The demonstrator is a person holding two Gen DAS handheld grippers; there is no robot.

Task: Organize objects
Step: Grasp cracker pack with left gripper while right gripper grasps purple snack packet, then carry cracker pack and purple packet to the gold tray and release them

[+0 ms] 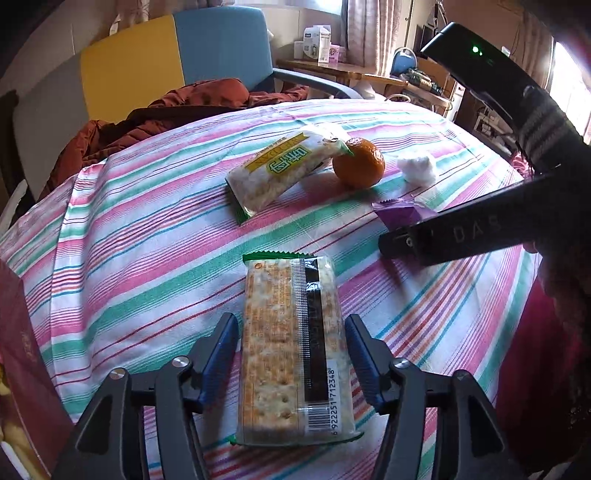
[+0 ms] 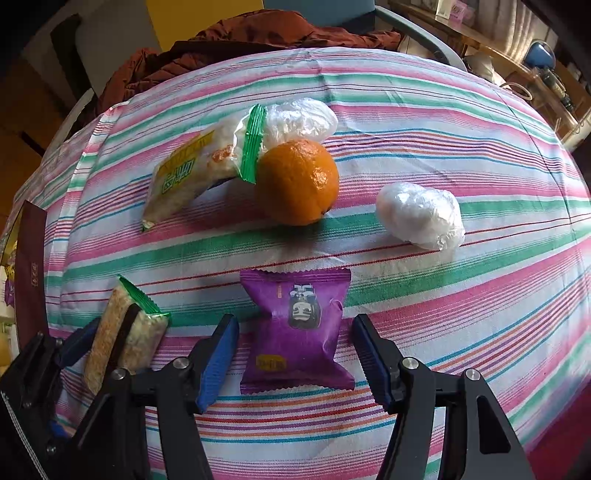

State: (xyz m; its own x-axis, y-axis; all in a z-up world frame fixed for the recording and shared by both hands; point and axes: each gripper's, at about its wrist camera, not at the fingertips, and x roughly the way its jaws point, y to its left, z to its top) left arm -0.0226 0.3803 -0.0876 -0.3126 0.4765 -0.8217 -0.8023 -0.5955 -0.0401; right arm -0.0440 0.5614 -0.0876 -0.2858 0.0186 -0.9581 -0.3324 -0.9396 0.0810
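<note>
Cracker packet (image 1: 291, 347) | between parted left tool (image 1: 291, 354) fingers, untouched, angled downward

A cotton cloth striped in pink, green and white (image 1: 147, 240) spreads under the left claw (image 1: 290, 321) and far ahead of it. Past the cloth's far edge, ahead and to the claw's left, a rust-brown quilted jacket (image 1: 207, 96) lies heaped against a chair with grey, yellow and blue back panels (image 1: 129, 70). Ahead and to the right, a wooden side table (image 1: 317, 68) carries small white cartons (image 1: 317, 40), with pale curtains (image 1: 369, 29) behind. Close on the claw's left is a dark red box (image 1: 18, 332).
</note>
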